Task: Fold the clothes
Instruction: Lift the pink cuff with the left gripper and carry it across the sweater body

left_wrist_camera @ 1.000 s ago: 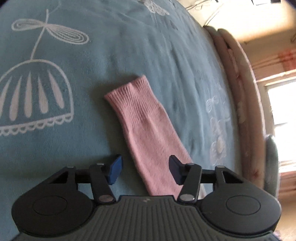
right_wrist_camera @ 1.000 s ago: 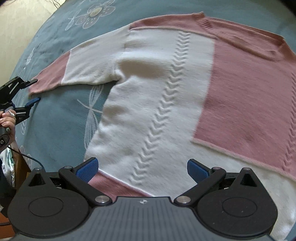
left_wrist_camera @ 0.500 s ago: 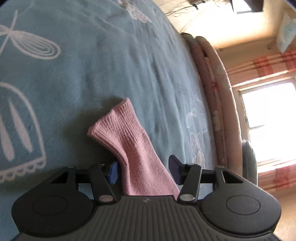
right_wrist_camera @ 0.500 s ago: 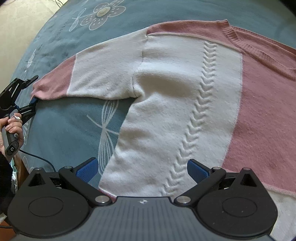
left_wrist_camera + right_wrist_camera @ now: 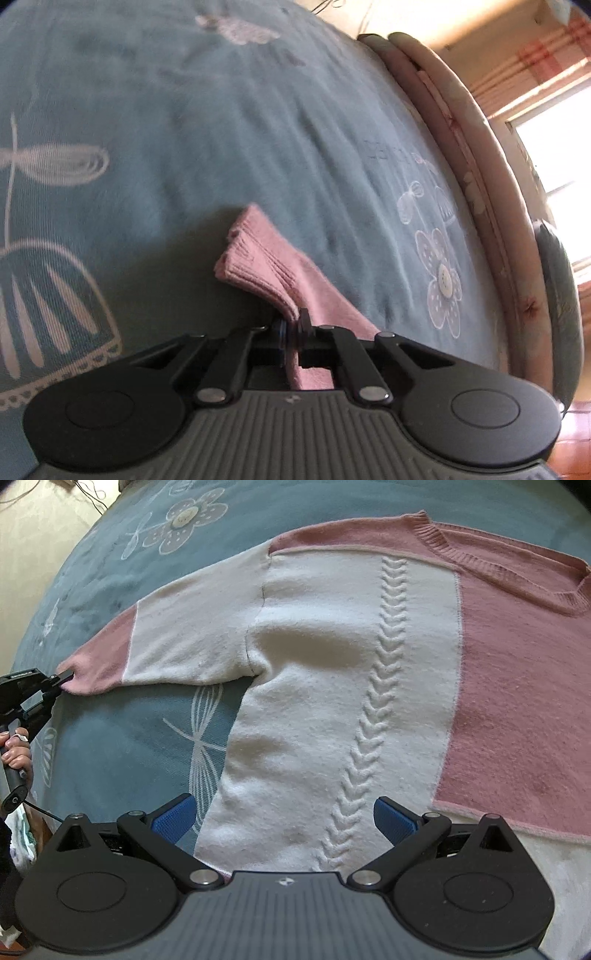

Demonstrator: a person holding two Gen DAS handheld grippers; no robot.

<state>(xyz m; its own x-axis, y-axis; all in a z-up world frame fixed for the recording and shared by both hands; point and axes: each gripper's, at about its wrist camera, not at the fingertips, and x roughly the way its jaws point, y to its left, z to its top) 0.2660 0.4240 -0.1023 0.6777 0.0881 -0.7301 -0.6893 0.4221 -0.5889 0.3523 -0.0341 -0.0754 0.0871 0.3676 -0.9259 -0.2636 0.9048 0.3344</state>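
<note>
A pink and white knit sweater (image 5: 332, 657) lies spread flat on a teal bedspread (image 5: 122, 738). Its sleeve runs out to the left and ends in a pink ribbed cuff (image 5: 258, 269). My left gripper (image 5: 291, 328) is shut on that cuff, which bunches up between the jaws; it also shows at the left edge of the right wrist view (image 5: 55, 679). My right gripper (image 5: 284, 818) is open and empty, hovering over the white lower body of the sweater near its hem.
The bedspread has white flower and dragonfly prints (image 5: 443, 280). A padded pink bed edge (image 5: 480, 177) curves along the right, with a bright window (image 5: 554, 155) beyond. A hand (image 5: 14, 753) holds the left gripper's handle.
My left gripper has closed on the pink cuff, which now stands bunched and lifted. The right gripper has shifted a little over the sweater body and stays open.
</note>
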